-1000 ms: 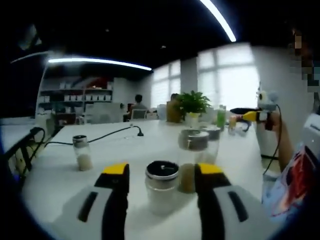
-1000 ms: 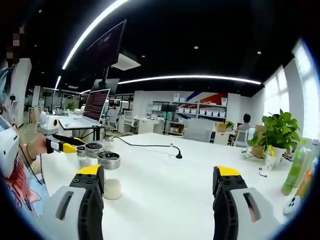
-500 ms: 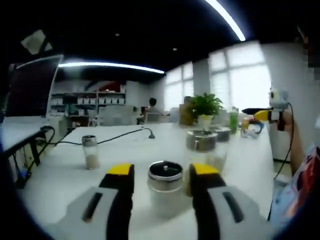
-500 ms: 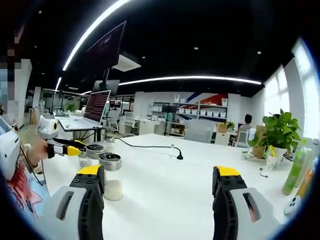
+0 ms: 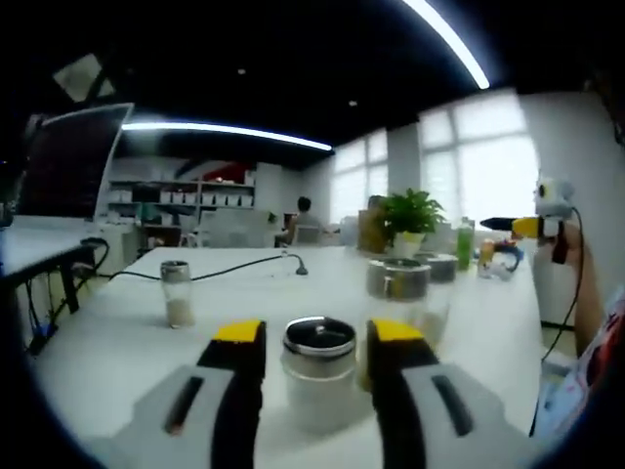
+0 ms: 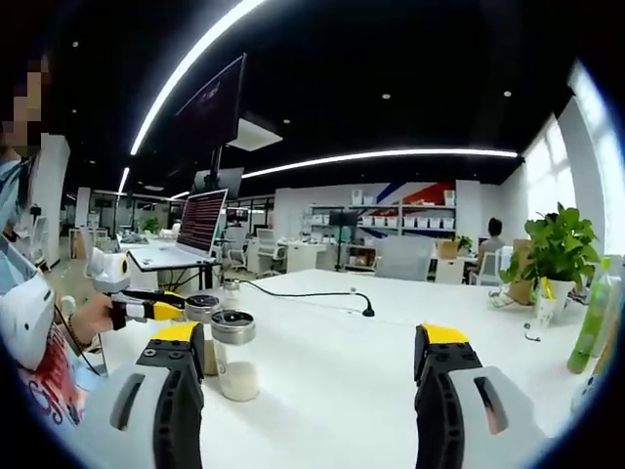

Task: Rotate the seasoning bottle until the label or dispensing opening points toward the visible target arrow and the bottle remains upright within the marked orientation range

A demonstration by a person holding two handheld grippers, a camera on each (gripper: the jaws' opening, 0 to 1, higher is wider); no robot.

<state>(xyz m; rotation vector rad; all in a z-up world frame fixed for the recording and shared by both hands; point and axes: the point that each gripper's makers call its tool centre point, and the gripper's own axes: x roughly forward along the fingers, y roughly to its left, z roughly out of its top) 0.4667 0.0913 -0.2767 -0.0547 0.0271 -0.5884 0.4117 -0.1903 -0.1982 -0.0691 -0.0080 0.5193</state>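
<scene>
Left tongs (image 5: 308, 337) sit low on the white tabletop (image 5: 117, 342), jaws parted with the nearest seasoning bottle (image 5: 318, 376) standing upright between the yellow tips, close on both sides (whether they touch the glass, I cannot tell). This looks like the grasp step, before any turning. Next move, as I judge it: close on the bottle and twist without tipping it. Just behind stands a second bottle (image 5: 398, 293), and a small jar (image 5: 177, 293) off to the side. Right tongs (image 6: 311, 352) hang wide open, holding nothing. No arrow can be made out.
</scene>
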